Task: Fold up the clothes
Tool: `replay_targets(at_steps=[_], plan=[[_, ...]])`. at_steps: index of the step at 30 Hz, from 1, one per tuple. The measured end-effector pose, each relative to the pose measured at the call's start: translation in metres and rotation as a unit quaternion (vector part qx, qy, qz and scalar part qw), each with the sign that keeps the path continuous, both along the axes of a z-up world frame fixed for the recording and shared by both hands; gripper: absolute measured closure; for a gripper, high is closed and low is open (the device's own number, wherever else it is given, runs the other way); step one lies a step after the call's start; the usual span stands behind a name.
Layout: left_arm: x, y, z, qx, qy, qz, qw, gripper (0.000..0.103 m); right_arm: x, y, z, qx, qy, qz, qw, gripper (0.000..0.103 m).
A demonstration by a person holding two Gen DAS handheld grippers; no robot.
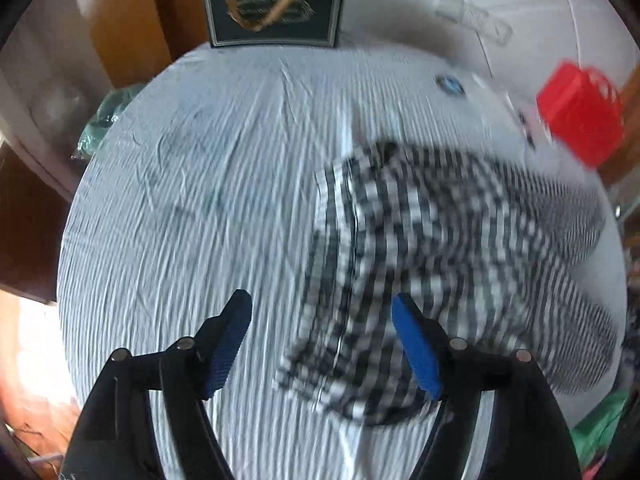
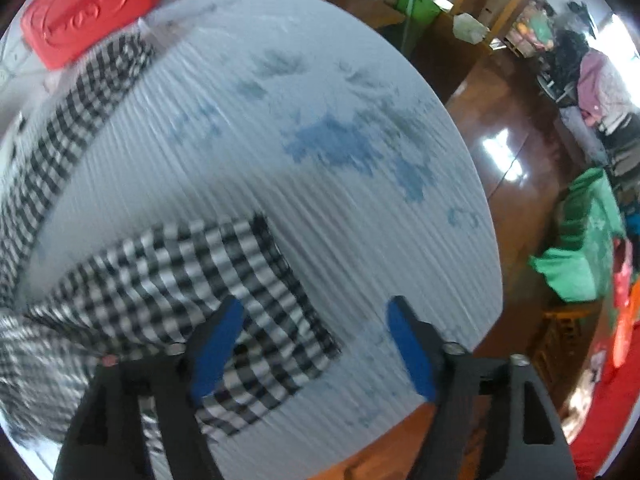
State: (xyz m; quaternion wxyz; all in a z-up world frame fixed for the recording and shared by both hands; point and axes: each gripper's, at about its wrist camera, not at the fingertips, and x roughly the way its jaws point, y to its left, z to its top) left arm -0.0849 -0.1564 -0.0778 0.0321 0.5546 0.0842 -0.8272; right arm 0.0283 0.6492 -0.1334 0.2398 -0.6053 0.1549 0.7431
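Shirt (image 1: pixel 420 248): black-and-white checked, crumpled on striped desk (image 1: pixel 200 200), long axis toward red box (image 1: pixel 580 112).
Left gripper (image 1: pixel 320 340): jaws wide, empty, above shirt's edge.
Right gripper (image 2: pixel 316 344): jaws wide, empty, over sleeve (image 2: pixel 200 280).

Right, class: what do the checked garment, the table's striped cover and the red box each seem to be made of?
Checked garment: soft woven cloth, likely cotton, matte; it creases and drapes limply.
Striped cover: thin fabric, matte, with fine ridges and wrinkles, faintly stained; the fibre is unclear.
Red box: rigid and smooth with an embossed pattern, slightly glossy; probably plastic or coated card.
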Motion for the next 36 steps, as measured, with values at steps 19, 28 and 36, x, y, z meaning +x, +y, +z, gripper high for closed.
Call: replay_targets(at_steps=[19, 28, 36], plan=[[-0.115, 0.005, -0.064, 0.010, -0.052, 0.040, 0.9978, 0.031, -0.149, -0.032, 0.031, -0.089, 0.096, 0.050, 0.990, 0.017], [-0.170, 0.005, -0.086, 0.002, -0.073, 0.048, 0.9962, 0.031, -0.309, -0.060, 0.024, -0.124, 0.096, 0.058, 0.986, 0.007], [-0.200, 0.020, -0.112, 0.026, -0.108, 0.023, 0.9935, 0.031, -0.409, -0.071, -0.014, -0.116, 0.034, 0.033, 0.992, 0.007]])
